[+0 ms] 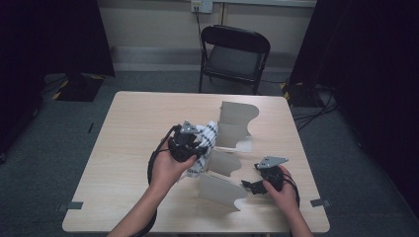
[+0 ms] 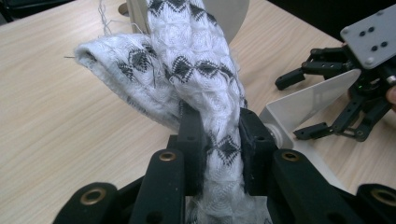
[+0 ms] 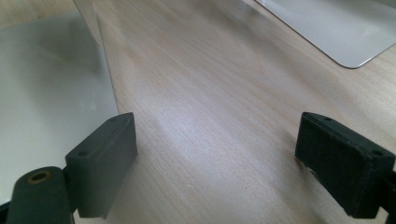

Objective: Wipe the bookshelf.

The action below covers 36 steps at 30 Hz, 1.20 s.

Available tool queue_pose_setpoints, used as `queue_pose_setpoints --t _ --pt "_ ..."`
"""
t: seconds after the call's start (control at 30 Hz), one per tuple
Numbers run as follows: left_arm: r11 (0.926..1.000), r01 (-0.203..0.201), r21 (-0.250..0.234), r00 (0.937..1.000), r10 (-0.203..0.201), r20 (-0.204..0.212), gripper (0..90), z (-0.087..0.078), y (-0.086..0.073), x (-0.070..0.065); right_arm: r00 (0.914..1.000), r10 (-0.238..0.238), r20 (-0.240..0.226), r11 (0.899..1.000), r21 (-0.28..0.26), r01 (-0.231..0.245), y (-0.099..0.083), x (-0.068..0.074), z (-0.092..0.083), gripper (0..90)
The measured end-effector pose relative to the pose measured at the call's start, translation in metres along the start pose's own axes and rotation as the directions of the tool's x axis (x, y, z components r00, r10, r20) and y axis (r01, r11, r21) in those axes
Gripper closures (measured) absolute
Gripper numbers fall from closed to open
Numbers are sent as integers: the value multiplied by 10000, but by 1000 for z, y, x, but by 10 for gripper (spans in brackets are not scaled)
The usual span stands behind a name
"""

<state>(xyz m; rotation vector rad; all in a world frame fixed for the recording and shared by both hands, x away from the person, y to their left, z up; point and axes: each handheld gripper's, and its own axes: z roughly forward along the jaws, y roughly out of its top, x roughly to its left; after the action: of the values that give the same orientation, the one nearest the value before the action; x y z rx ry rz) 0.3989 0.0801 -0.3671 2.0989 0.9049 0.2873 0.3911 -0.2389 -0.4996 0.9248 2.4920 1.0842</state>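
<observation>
Wooden table (image 1: 133, 148): patterned cloth (image 2: 196, 70) lifted near its centre.
Left gripper (image 2: 219, 140) pinches cloth; lift slowly, clearing the white dividers (image 1: 220, 190). Right gripper (image 3: 215, 168) gapes wide, holding nothing.

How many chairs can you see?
1. The black folding chair stands on the floor just past the far edge of the table. More could be hidden in the dark sides.

I can read no text, no label, no brand, no number, no sign anywhere, only a black diamond weave on the white cloth (image 2: 205, 70), nothing printed on it.
</observation>
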Motion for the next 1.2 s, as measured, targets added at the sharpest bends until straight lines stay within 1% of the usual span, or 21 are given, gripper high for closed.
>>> queue_pose_setpoints --t 0.03,0.1,0.13,0.33,0.4,0.53,0.67,0.73,0.8,0.83,0.93,1.0,1.07,1.13,1.17,1.2 --pt "10000 93 -20 10000 -93 13 736 2 -2 1 10000 1 0 10000 -1 -1 0 0 0 120" --pt "9997 134 195 9999 -135 6 736 5 -6 5 10000 -11 -5 10000 -7 11 0 0 0 120" --pt "9996 187 224 9998 -187 5 736 7 -7 6 10000 -1 1 10000 -1 1 0 0 0 120" --pt "9987 268 428 9996 -270 54 736 20 -18 7 10000 -5 -5 10000 -4 5 0 0 0 120" --pt "9978 342 561 9994 -348 92 736 24 -23 8 10000 -3 0 10000 0 3 0 0 0 120" --pt "9965 505 673 9985 -518 165 736 32 -32 9 10000 -14 -3 10000 -3 14 0 0 0 120" --pt "9942 586 905 9978 -610 241 736 38 -41 11 10000 -10 -5 10000 -1 10 0 0 0 120" --pt "9932 704 923 9972 -726 203 736 42 -46 11 10000 -16 -3 10000 -3 16 0 0 0 120" --pt "9919 713 1055 9970 -739 217 736 45 -49 13 10000 -4 -2 10000 0 4 0 0 0 120" --pt "9920 737 1022 9968 -765 231 736 46 -51 13 10000 -4 2 10000 -2 4 0 0 0 120" --pt "9888 908 1182 9952 -945 260 735 52 -60 16 10000 -6 -1 10000 -4 6 0 0 0 120" --pt "9874 921 1285 9949 -966 285 735 54 -64 16 10000 -3 -2 10000 -2 3 0 0 0 120" --pt "9870 961 1288 9945 -1006 295 735 56 -68 16 10000 -6 -3 10000 -1 6 0 0 0 120" --pt "9864 889 1384 9951 -939 300 735 59 -71 15 10000 -6 -1 10000 0 6 0 0 0 120" --pt "9856 918 1420 9949 -968 286 735 59 -72 14 10000 -5 0 10000 0 5 0 0 0 120" --pt "9848 834 1521 9958 -879 235 734 61 -73 13 10000 -6 0 10000 0 6 0 0 0 120"
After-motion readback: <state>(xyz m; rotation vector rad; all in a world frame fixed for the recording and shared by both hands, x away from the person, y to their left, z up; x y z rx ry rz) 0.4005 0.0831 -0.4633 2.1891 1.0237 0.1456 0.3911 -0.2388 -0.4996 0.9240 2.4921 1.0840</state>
